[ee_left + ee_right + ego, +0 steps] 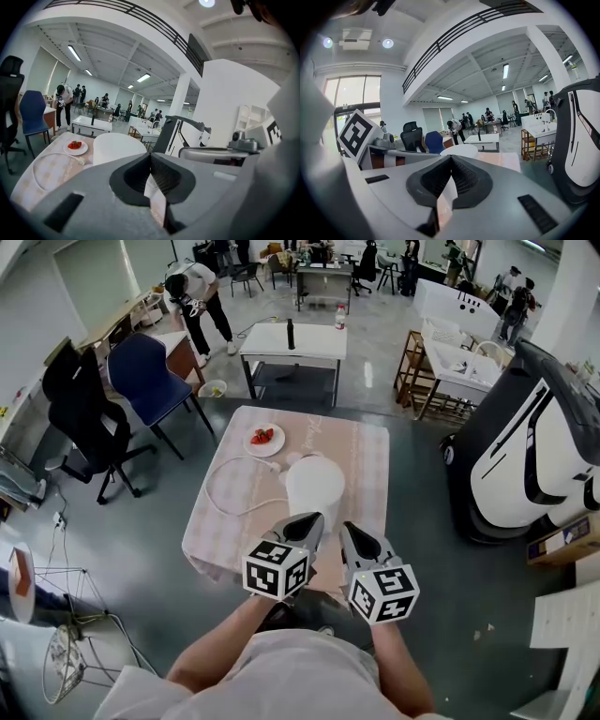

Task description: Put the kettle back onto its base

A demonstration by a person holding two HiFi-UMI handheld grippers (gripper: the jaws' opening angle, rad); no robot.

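A white kettle (314, 488) stands upright near the middle of the table with the pink cloth (366, 460). A white cord (230, 491) loops on the cloth to its left and ends by the kettle's far side. I cannot make out the base apart from the kettle. My left gripper (316, 518) and right gripper (348, 527) hover side by side over the table's near edge, short of the kettle. Both are shut with nothing between the jaws. The kettle (117, 146) shows just beyond the left jaws, and its top (459, 150) beyond the right jaws.
A plate of strawberries (263, 437) lies on the cloth's far left. A blue chair (148, 381) and a black chair (80, 413) stand to the left. A white table (292, 341) stands behind, a big white and black machine (534, 456) to the right.
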